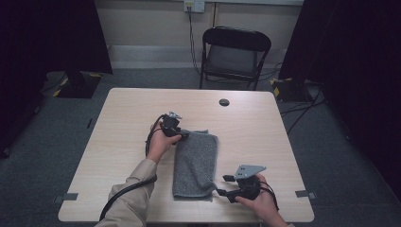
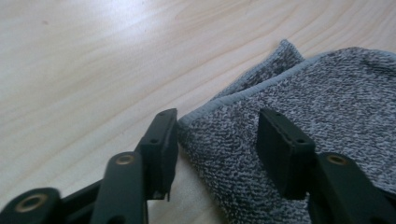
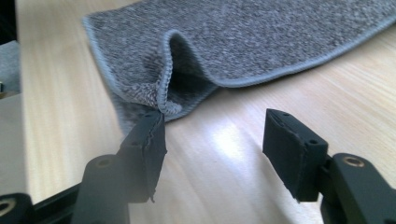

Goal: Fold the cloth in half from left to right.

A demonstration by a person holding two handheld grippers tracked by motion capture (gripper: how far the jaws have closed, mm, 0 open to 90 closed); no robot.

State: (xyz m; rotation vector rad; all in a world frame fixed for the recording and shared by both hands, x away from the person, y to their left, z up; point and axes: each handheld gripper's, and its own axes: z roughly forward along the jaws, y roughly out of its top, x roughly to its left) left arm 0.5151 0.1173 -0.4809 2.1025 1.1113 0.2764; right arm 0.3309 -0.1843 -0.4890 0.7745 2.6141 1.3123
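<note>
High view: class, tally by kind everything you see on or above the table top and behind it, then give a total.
Grey folded towel: 1
Hand-held grippers: 2, the left gripper and the right gripper, both with fingers open
Wooden table: 1
Black folding chair: 1
Total: 5

left gripper (image 1: 183, 135) held mid-counter in left hand (image 1: 161, 142), jaws spread wide, sleeved forearm angling up from bottom edge; right gripper (image 1: 222, 185) low near front edge, jaws also apart, right hand (image 1: 257, 201) gripping behind
</note>
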